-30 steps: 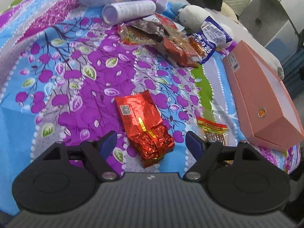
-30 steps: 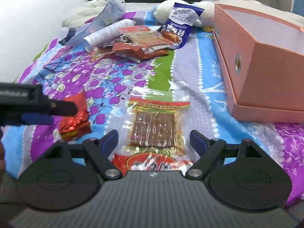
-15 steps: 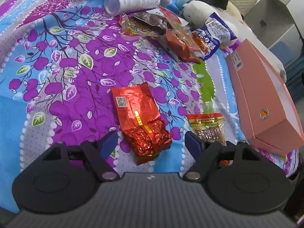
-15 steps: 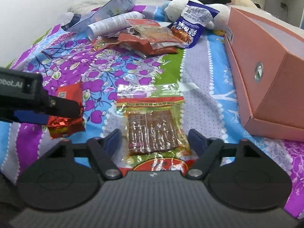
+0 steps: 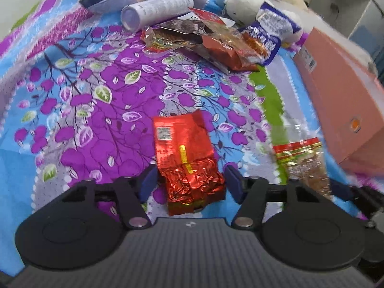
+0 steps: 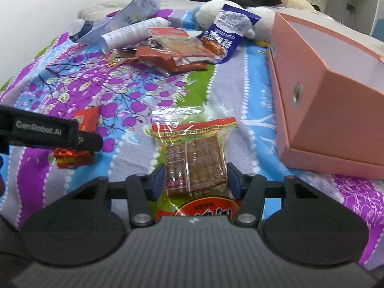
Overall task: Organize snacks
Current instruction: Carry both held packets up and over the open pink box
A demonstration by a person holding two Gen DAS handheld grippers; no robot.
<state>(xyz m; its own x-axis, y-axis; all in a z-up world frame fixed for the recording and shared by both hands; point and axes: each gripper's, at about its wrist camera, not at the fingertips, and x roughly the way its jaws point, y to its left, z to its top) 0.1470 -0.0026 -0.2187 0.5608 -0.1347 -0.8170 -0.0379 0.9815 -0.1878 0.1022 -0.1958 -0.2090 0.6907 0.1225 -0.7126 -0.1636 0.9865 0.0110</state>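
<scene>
Bed with a loud purple-and-blue floral bedspread, clutter and dark clothes at the far edge.

Left claw: jaws just closing, now at a middling gap. Red foil packet between them, crinkled lower end flanked by both pads. Left pad about at the foil, sliver of gap on the right side. Not pressing yet, so counted as not gripping. Closer in than a second ago, when the packet lay further ahead of the fingers. Packet flat on the bed, near the front edge.

Right claw: jaws also just closing, narrower than a second ago. Clear packet of brown cakes between them, pads right at both side edges of the cake block. Contact or squeeze not possible to tell, film not visibly deformed. Packet lying flat near the front edge, red label end tucked under the claw body.

Outward: pink box along the right edge of the bed, lying on its side, apart from both packets. Snack pile plus white tube and a stuffed toy toward the far edge, untouched.

Meaning for the task, as a guess: both pickups in hand at once, grasp phase, lift not started. Sorting barely begun, most snacks not yet moved. Foil slippery and crinkly, likely to slide if pinched only at the edge.
</scene>
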